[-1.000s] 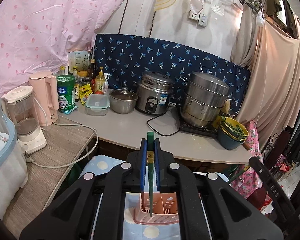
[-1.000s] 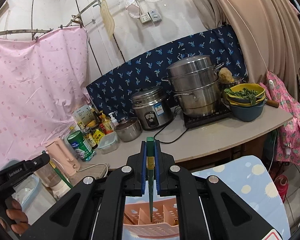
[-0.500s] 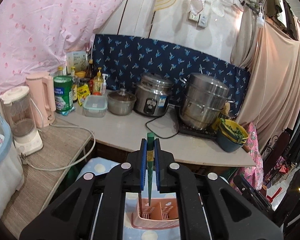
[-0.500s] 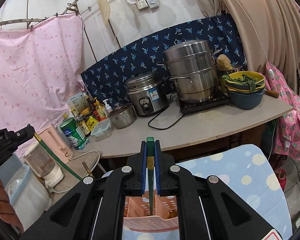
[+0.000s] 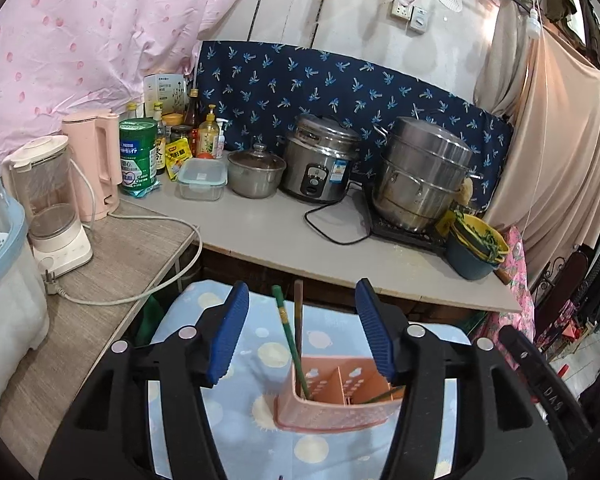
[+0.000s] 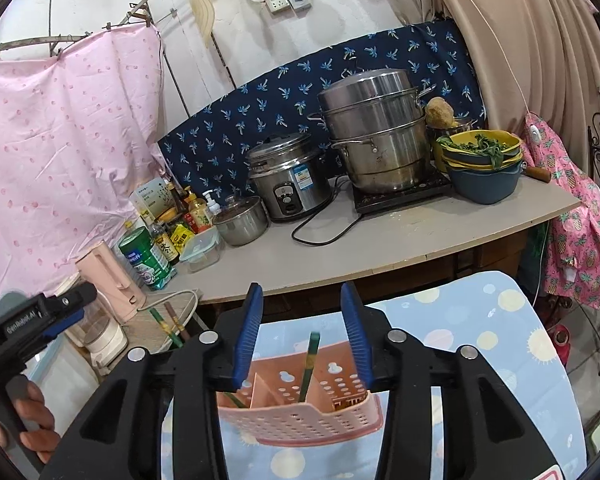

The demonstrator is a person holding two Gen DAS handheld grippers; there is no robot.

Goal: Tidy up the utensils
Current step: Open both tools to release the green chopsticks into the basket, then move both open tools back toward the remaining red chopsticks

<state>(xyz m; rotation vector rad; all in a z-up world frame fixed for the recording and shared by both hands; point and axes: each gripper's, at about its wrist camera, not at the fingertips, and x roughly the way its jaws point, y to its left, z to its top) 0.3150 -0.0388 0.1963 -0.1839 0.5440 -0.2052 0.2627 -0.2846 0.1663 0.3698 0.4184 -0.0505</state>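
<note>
A pink perforated utensil holder stands on a blue spotted cloth. In the left wrist view a green chopstick and a brown chopstick lean in its left compartment. In the right wrist view another green chopstick stands in a middle compartment. My left gripper is open and empty above the holder. My right gripper is open and empty above the holder. The left gripper's body also shows at the left of the right wrist view.
A grey counter behind holds a rice cooker, a steamer pot, a small pot, a lidded container, bottles and bowls of greens. A blender and pink kettle stand on a wooden side table at the left.
Both grippers opened and let go of their green chopsticks, which now stand in the pink holder. Both grippers drew back a little.
</note>
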